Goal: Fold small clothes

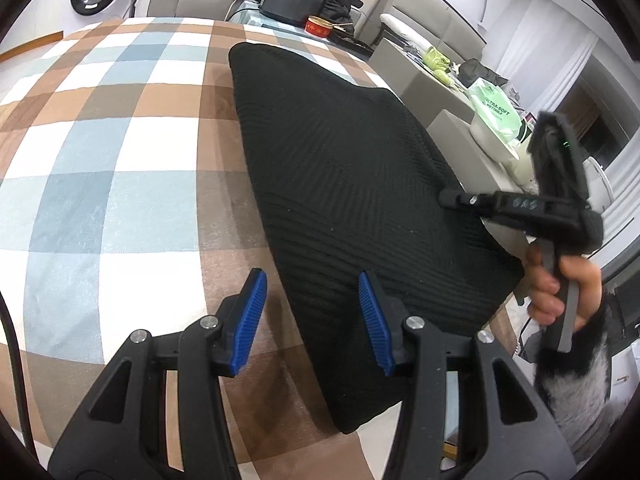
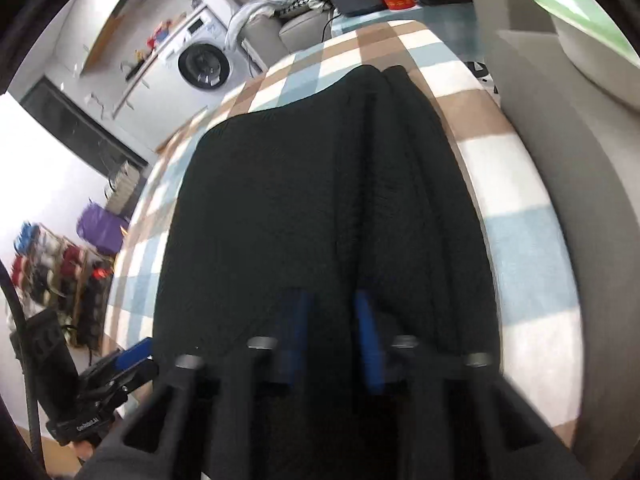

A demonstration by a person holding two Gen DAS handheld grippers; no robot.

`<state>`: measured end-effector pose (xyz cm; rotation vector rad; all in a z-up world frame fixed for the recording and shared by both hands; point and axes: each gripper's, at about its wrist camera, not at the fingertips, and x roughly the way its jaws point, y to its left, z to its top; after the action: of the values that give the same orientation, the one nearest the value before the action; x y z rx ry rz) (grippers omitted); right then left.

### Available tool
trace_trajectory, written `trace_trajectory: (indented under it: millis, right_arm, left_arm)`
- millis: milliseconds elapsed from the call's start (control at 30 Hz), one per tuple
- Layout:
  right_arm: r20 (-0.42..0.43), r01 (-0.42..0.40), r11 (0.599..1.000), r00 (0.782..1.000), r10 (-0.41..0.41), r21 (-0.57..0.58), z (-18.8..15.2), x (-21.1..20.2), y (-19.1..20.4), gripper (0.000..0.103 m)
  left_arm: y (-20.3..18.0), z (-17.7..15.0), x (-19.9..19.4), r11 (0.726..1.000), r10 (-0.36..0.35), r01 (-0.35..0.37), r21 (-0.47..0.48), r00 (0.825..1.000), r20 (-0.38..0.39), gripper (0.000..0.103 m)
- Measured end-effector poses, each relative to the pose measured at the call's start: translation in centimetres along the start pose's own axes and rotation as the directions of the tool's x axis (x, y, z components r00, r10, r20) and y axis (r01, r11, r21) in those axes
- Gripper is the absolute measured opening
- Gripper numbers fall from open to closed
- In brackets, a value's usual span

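Note:
A black knitted garment [image 1: 352, 208] lies folded into a long shape on the checked blanket [image 1: 120, 152]. My left gripper [image 1: 314, 320] is open and empty, just above the garment's near left edge. In the left wrist view the right gripper [image 1: 452, 198] reaches in from the right over the garment's right edge, held by a hand. In the right wrist view the garment [image 2: 320, 200] fills the middle, with a fold ridge along its right side. My right gripper [image 2: 332, 340] hovers over its near end with the jaws apart and nothing between them; this view is blurred.
A grey sofa arm [image 1: 440, 92] and a green wet-wipes pack [image 1: 496, 110] stand right of the blanket. A washing machine [image 2: 204, 64], a black case [image 1: 292, 0] and a red tin [image 1: 320, 26] lie beyond the far edge. A shoe rack [image 2: 52, 264] is at left.

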<state>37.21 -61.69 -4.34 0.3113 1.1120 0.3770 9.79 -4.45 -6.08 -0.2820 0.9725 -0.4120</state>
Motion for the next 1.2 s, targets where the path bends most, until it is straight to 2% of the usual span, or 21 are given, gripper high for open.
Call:
trace_trajectory:
  millis: [33, 100, 167, 233, 267, 400, 533, 600, 700, 767, 833, 867, 900, 933, 1000, 1100, 1133, 1200]
  right_arm:
    - [0.019, -0.007, 1.000, 1.000, 0.008, -0.015, 0.3, -0.4, 0.4, 0.008]
    - [0.109, 0.017, 0.995, 0.994, -0.006, -0.099, 0.5, -3.0, 2.1, 0.007]
    - [0.178, 0.032, 0.993, 0.984, -0.012, -0.113, 0.4, -5.7, 3.1, 0.007]
    - [0.214, 0.103, 0.986, 0.974, -0.073, -0.133, 0.1, -6.7, 3.7, 0.007]
    - [0.209, 0.130, 0.983, 0.973, -0.102, -0.128, 0.0, -6.2, 3.4, 0.008]
    - [0.066, 0.254, 0.964, 0.966, -0.250, -0.074, 0.4, -1.2, -0.1, 0.014]
    - [0.088, 0.146, 0.989, 0.986, -0.145, -0.010, -0.5, -3.6, -1.8, 0.029]
    - [0.111, 0.065, 0.998, 0.992, -0.064, -0.002, -2.0, -5.4, -2.3, 0.041]
    - [0.075, -0.005, 1.000, 0.997, 0.007, -0.025, -3.9, -5.9, -2.1, 0.041]
    - [0.053, -0.017, 0.999, 0.998, 0.019, -0.048, -4.5, -5.4, -2.0, 0.041]
    - [0.035, 0.002, 0.998, 0.999, 0.000, -0.065, -4.7, -4.6, -1.7, 0.040]
    - [0.036, 0.000, 0.997, 0.999, 0.002, -0.075, -5.0, -4.4, -1.5, 0.032]
    - [0.031, 0.002, 0.995, 1.000, 0.001, -0.097, -4.9, -4.1, -1.3, 0.009]
    - [0.024, -0.003, 0.994, 1.000, 0.006, -0.112, -4.8, -3.9, -1.0, 0.006]
    - [0.062, -0.017, 0.991, 0.998, 0.026, -0.134, -4.4, -4.8, -0.2, 0.005]
    - [0.123, -0.031, 0.994, 0.991, 0.044, -0.102, -4.9, -7.1, -0.3, 0.005]
    - [0.124, -0.018, 0.995, 0.992, 0.030, -0.096, -5.4, -7.1, -0.5, 0.005]
    - [0.067, 0.105, 0.992, 0.993, -0.100, -0.077, -6.2, -5.4, -1.0, 0.006]
  left_arm:
    - [0.1, 0.1, 0.0, 1.000, 0.004, -0.004, -0.003, 1.000, 0.003, 0.045]
    - [0.3, 0.1, -0.2, 1.000, 0.006, -0.006, -0.010, 1.000, 0.006, 0.045]
    - [0.5, 0.2, -0.3, 1.000, 0.001, -0.001, -0.013, 1.000, 0.009, 0.045]
    - [0.5, 0.3, -0.1, 1.000, 0.000, 0.000, -0.013, 1.000, 0.011, 0.045]
    - [0.5, 0.3, 0.1, 1.000, 0.000, 0.000, -0.017, 1.000, 0.005, 0.045]
    - [0.3, 0.1, 0.8, 1.000, -0.018, 0.017, -0.024, 1.000, -0.020, 0.045]
    - [0.1, -0.2, 1.2, 0.999, -0.045, 0.043, -0.029, 0.998, -0.037, 0.045]
    - [0.0, -0.2, 1.6, 0.998, -0.055, 0.054, -0.033, 0.997, -0.050, 0.045]
    - [-0.5, -0.2, 2.0, 0.998, -0.065, 0.064, -0.020, 0.996, -0.056, 0.045]
    - [-0.9, -0.3, 2.0, 0.998, -0.063, 0.062, -0.010, 0.996, -0.061, 0.045]
    - [-1.1, -0.2, 2.2, 0.998, -0.059, 0.058, -0.004, 0.996, -0.064, 0.045]
    - [-1.1, -0.2, 2.2, 0.998, -0.058, 0.058, -0.005, 0.996, -0.063, 0.045]
    - [-1.1, -0.1, 2.2, 0.998, -0.059, 0.059, -0.009, 0.996, -0.063, 0.045]
    - [-1.1, 0.0, 2.2, 0.998, -0.056, 0.056, -0.012, 0.996, -0.064, 0.045]
    - [-1.1, 0.0, 2.1, 0.999, -0.053, 0.053, -0.015, 0.997, -0.059, 0.045]
    - [-1.0, 0.0, 2.0, 0.998, -0.061, 0.060, -0.021, 0.997, -0.056, 0.045]
    - [-1.1, 0.0, 2.1, 0.998, -0.061, 0.060, -0.025, 0.996, -0.059, 0.045]
    - [-1.1, 0.1, 2.3, 0.998, -0.066, 0.064, -0.023, 0.996, -0.064, 0.045]
